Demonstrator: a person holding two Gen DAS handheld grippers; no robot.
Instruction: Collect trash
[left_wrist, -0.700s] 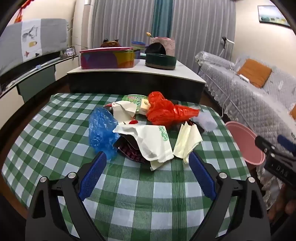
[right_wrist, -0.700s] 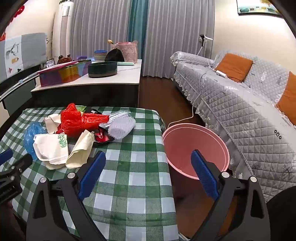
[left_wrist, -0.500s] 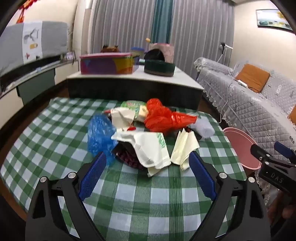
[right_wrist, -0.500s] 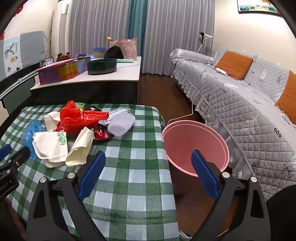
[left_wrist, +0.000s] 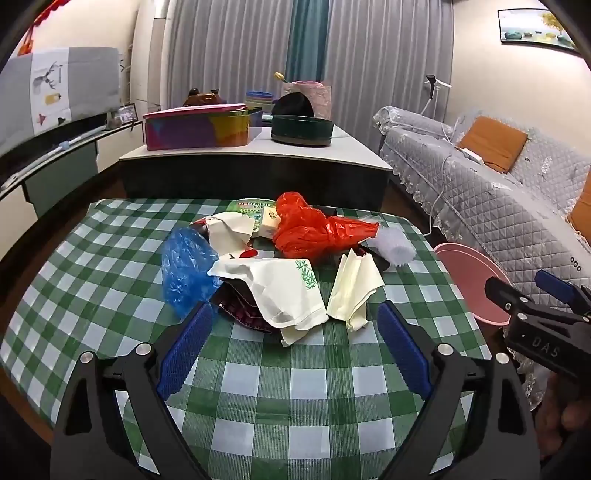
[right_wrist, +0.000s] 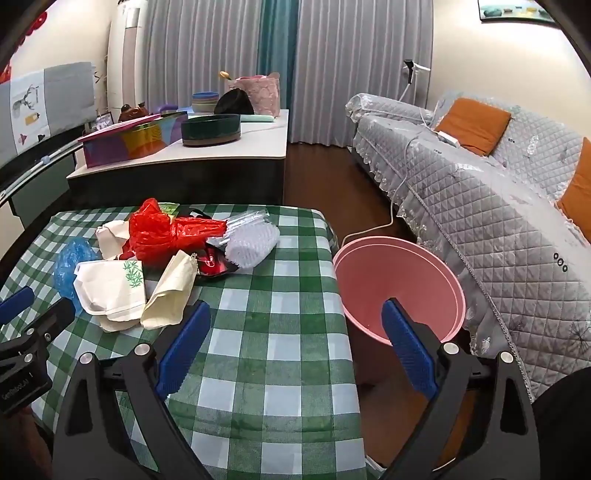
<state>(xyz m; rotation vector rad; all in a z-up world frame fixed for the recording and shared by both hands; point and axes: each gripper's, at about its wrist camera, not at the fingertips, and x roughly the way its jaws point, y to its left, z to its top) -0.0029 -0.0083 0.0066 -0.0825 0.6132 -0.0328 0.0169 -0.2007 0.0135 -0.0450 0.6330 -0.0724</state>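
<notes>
The left hand-held gripper (left_wrist: 293, 343) hovers with its jaws wide apart and empty over a green-checked tabletop (left_wrist: 258, 387), and the pile of trash (left_wrist: 280, 266) lies just ahead of its fingertips. The red plastic bag (left_wrist: 317, 230) at the far side of the pile lies with its long axis sideways, its twisted end pointing right. The right hand-held gripper (right_wrist: 295, 343), jaws likewise apart and empty, has the pile ahead to its left and the pink bin (right_wrist: 391, 280) ahead to its right, beside the tabletop.
</notes>
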